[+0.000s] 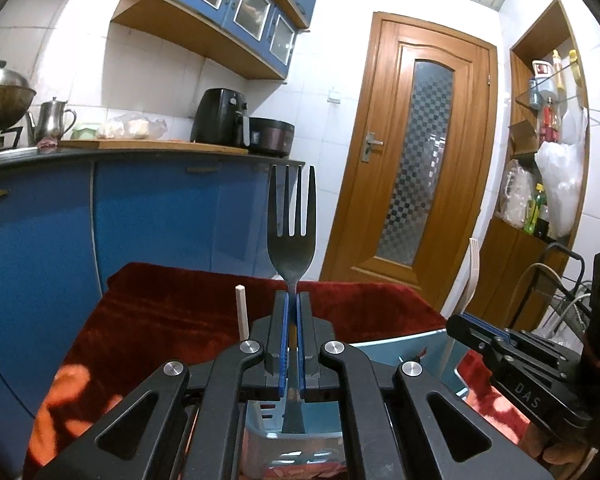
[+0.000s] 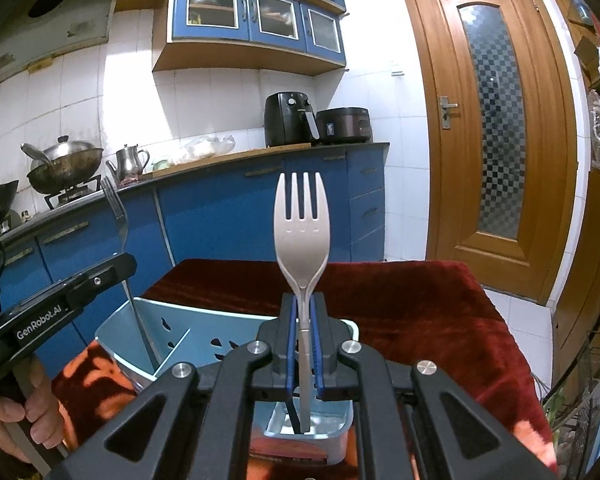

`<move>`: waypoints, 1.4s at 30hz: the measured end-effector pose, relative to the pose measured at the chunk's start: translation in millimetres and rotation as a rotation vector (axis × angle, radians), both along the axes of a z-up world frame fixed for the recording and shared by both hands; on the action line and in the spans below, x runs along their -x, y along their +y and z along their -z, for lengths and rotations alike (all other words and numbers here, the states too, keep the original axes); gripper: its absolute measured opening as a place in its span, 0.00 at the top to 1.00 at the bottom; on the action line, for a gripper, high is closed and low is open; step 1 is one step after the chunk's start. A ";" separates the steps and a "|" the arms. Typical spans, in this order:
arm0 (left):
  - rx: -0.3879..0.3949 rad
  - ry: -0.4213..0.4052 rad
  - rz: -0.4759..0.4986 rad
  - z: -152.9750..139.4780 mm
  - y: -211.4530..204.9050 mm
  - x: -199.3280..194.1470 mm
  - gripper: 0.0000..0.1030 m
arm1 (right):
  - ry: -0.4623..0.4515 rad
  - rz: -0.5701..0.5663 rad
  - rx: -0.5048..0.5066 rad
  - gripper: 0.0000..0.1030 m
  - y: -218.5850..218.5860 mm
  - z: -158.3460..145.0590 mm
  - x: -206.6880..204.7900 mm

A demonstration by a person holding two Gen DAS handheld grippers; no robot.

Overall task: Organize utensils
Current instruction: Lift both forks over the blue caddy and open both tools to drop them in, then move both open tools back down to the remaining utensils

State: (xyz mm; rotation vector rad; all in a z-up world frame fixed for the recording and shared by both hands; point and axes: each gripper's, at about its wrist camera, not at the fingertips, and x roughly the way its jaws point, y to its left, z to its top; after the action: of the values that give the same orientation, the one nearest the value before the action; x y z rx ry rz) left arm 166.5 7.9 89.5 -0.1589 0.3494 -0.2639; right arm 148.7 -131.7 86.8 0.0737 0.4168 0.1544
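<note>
Dark metal fork [image 1: 293,236] is standing tines-up, its neck being pinched by the left hand-held gripper [image 1: 293,300] above the blue holder [image 1: 400,354] on the red-covered surface [image 1: 172,312], handle entering a compartment. "DAS" is showing on the neighbouring hand-held gripper.

Right view: the right hand-held gripper [image 2: 304,304] is pinching a beige plastic fork [image 2: 302,232] likewise over the holder [image 2: 172,328]. "GenRobot.AI" is reading on the left unit.

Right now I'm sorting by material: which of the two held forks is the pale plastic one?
The beige fork in the right gripper; the left gripper holds a dark fork with longer, thinner tines.
</note>
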 end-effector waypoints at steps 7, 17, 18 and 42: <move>-0.002 0.021 0.005 3.5 -0.4 -2.7 0.97 | 0.020 0.002 -0.013 0.91 -0.2 3.0 -4.1; 0.045 0.077 0.019 5.9 4.3 -5.9 0.83 | 0.040 -0.007 -0.072 0.77 -7.4 2.7 -6.4; 0.041 0.072 0.017 4.0 3.9 -4.0 0.82 | 0.038 -0.009 -0.078 0.77 -8.3 1.5 -5.5; -0.007 0.104 0.051 -31.9 5.2 71.3 0.72 | 0.022 -0.030 -0.098 0.72 -3.1 -44.3 72.2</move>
State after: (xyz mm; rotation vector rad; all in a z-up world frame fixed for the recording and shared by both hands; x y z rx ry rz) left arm 95.1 13.1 121.3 -0.1570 0.4585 -0.3055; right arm 76.5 -134.7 131.1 0.1658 0.4324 0.2039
